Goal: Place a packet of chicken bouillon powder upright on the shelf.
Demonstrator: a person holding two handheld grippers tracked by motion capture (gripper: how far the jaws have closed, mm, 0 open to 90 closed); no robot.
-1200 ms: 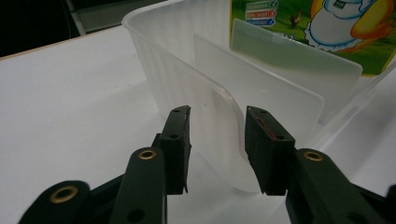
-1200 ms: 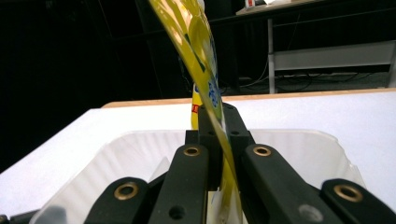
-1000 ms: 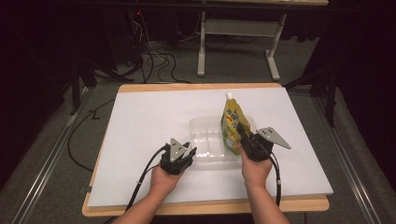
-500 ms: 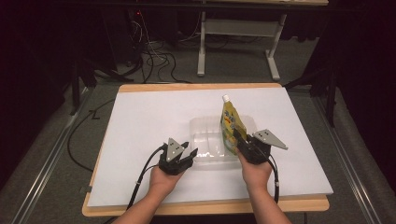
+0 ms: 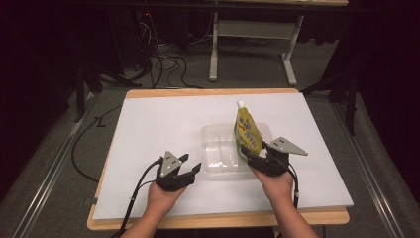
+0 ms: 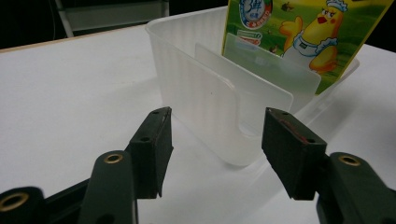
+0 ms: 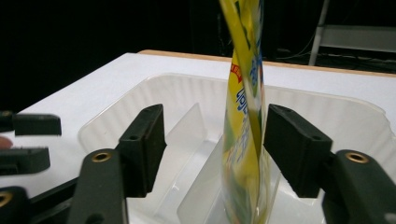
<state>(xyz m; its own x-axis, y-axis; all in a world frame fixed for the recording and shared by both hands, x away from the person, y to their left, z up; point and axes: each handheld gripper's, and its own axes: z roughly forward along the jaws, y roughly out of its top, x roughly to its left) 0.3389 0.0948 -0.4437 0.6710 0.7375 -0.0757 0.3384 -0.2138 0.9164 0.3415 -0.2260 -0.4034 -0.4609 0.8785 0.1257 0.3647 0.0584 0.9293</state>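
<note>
A clear plastic tray (image 5: 218, 148) with inner dividers lies in the middle of the white board. A yellow spouted pouch (image 5: 247, 131) stands upright in its right compartment. My right gripper (image 5: 253, 154) is at the tray's near right side and has just been opening. In the right gripper view it (image 7: 215, 116) is open, and the pouch (image 7: 243, 121) stands between the jaws with neither pad pressing on it. My left gripper (image 5: 192, 162), whose jaws have also just been opening, is open and empty. The tray's near corner (image 6: 224, 140) lies just ahead of its gap (image 6: 215, 126).
The white board (image 5: 158, 124) covers a wooden table top (image 5: 218, 218) and has bare room to the left and behind the tray. Cables (image 5: 163, 64) and a desk frame (image 5: 252, 29) sit on the floor beyond. The left gripper's jaws (image 7: 28, 140) appear at the right gripper view's left edge.
The right gripper's jaws have opened off the pouch, which stays standing in the tray. The left gripper has drawn back a little from the tray's near left side and opened wider.
</note>
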